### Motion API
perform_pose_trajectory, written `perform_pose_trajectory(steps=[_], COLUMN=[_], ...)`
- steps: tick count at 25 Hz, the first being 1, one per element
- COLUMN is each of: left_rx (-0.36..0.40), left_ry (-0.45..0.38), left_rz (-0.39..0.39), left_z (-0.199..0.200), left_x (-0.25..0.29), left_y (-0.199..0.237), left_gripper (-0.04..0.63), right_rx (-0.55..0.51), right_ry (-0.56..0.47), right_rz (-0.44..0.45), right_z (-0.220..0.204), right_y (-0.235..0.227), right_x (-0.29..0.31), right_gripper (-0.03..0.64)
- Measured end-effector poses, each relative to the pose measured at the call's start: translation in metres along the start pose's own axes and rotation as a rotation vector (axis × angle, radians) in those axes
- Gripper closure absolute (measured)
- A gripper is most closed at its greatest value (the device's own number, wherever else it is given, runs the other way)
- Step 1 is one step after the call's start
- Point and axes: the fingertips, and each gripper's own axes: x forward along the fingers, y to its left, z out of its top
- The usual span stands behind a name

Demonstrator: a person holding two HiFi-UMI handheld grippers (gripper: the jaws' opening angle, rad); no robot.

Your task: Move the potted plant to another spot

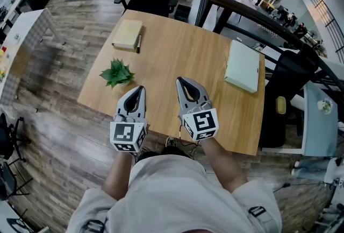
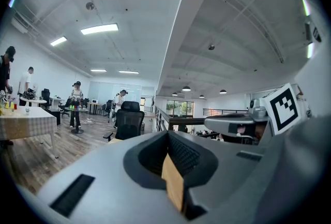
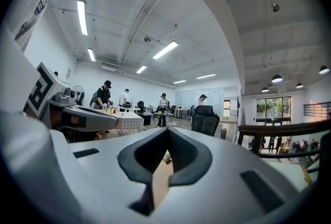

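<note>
While leaves hide the potted plant (image 1: pixel 117 72) base, left gripper (image 1: pixel 141 88) and right gripper (image 1: pixel 180 80) fingers meet, empty

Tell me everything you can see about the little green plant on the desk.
The potted plant is a small rosette of pointed, bright green leaves, seen from above so the leaves hide its pot. It stands upright near the left edge of the wooden table, resting on it alone. The left gripper is close beside it but apart, not touching.
</note>
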Motion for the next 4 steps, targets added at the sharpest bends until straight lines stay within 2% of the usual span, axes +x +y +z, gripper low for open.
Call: perform_pose_trajectory(steps=[4], left_rx=[0.001], left_ry=[0.005], left_rz=[0.001], left_z=[0.0000], left_x=[0.0010], left_y=[-0.0021], left_gripper=[0.583], right_rx=[0.003], right_ry=[0.000], right_rz=[0.001], right_z=[0.0007], right_y=[-0.0027], right_x=[-0.0010], right_gripper=[0.614])
